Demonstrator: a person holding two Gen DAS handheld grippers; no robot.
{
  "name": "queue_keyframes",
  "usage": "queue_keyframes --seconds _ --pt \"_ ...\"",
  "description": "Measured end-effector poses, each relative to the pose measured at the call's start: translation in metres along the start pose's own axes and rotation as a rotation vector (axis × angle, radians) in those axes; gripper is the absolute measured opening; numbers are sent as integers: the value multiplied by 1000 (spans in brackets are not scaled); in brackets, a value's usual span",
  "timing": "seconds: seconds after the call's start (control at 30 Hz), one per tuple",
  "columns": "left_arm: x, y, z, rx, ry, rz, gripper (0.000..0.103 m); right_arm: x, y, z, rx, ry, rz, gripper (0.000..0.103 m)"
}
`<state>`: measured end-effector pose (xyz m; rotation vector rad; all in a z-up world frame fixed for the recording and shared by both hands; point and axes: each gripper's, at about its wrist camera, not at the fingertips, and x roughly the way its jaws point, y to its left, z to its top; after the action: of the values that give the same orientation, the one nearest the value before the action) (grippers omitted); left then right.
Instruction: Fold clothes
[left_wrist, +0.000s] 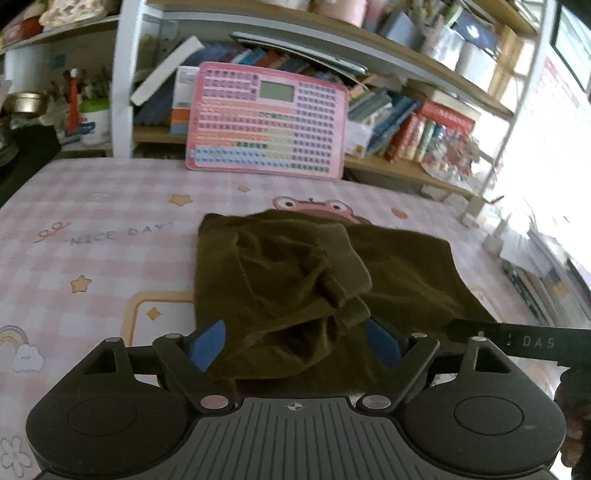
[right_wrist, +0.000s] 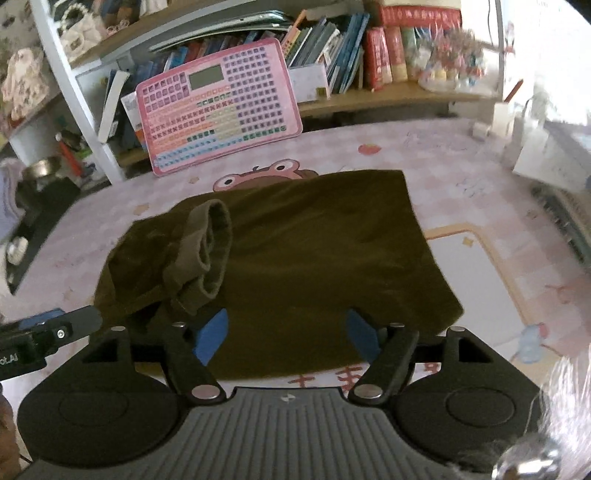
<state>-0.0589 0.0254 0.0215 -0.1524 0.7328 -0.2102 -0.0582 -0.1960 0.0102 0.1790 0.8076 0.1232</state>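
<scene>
Olive-brown garment (left_wrist: 288, 280) fills the middle of the left wrist view, lying on the pink checked tabletop (left_wrist: 92, 236). Its near half is bunched, with a ribbed cuff (left_wrist: 351, 266) doubled back over the body — likely a sleeve brought inward as part of the fold. The left tool (left_wrist: 295, 341) hangs just above the near hem with its blue pads wide apart; cloth shows between them but they press on nothing. A black bar of the other tool crosses in from the right edge. To the left of the garment the tabletop lies bare and roomy.

From the right wrist view the same garment (right_wrist: 317, 251) reads flatter — a smooth panel on the right with a straight right edge, the rolled cuff (right_wrist: 210, 251) heaped at the left. The right tool (right_wrist: 288, 336) stands apart over the near hem, gripping nothing. A pink keyboard toy (right_wrist: 218, 107) leans at the far edge, so folding away from the person has limited room; the right side stays open.
</scene>
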Motion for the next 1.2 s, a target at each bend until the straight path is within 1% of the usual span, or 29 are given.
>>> queue_keyframes --seconds 0.13,0.2,0.3,0.43,0.7,0.87,1.03,1.2 --pt "4 -1 -2 2 19 -1 86 -9 7 -7 -42 -13 -43 72" --pt "6 -1 -3 0 33 -4 86 -14 9 -11 -64 -26 -71 76" --pt "8 -3 -5 5 39 -13 86 -20 11 -15 -104 -56 -115 78" --pt "9 -5 -5 13 37 -14 86 -21 9 -18 -112 -63 -130 79" --pt "16 -15 -4 -4 36 20 86 -16 0 -13 -125 -47 -95 81" --pt "21 -27 -2 -19 38 65 86 -8 -10 -6 -142 -33 -58 83" --pt "29 -44 -2 -36 46 116 86 2 -28 3 -167 -11 -3 84" --pt "39 -68 -4 -66 57 168 86 13 -55 17 -190 20 52 84"
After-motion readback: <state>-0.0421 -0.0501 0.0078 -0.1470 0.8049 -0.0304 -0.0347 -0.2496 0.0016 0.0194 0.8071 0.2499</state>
